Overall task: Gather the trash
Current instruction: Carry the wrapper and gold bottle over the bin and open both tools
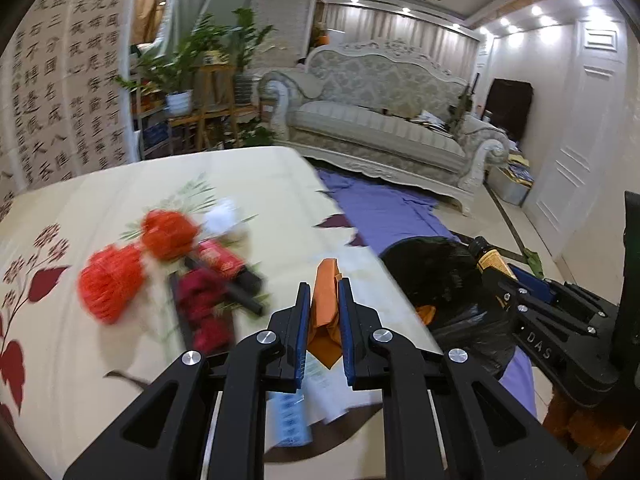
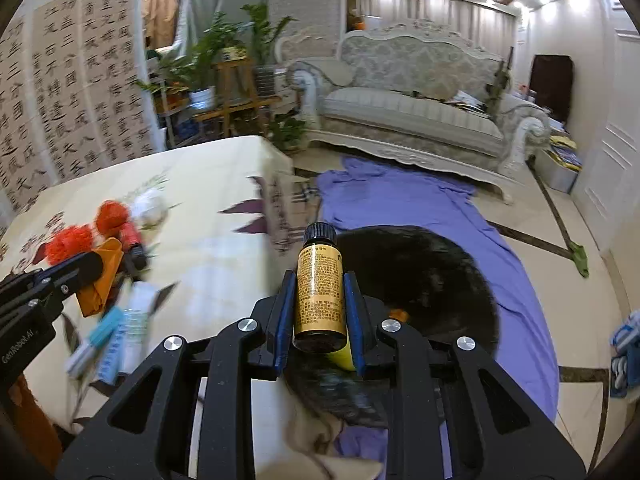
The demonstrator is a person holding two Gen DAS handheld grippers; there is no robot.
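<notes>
Left gripper [image 1: 325, 300] clamps a crumpled orange wrapper [image 1: 326, 292] above the floral tablecloth [image 1: 100, 200] — red netting balls [image 1: 108, 286] blur behind. Right gripper [image 2: 320, 292] pinches a small brown bottle [image 2: 319, 292], black cap, gold label too fine to read, over the black trash bag [image 2: 432, 276]. Calligraphy wall [image 2: 60, 92], ornate sofa [image 2: 420, 112] — purple cloth [image 2: 400, 200] on the floor.

Left claw [image 1: 325, 334] and right claw [image 2: 320, 322]: black linkage arms; silver round screws; blue finger pads.
</notes>
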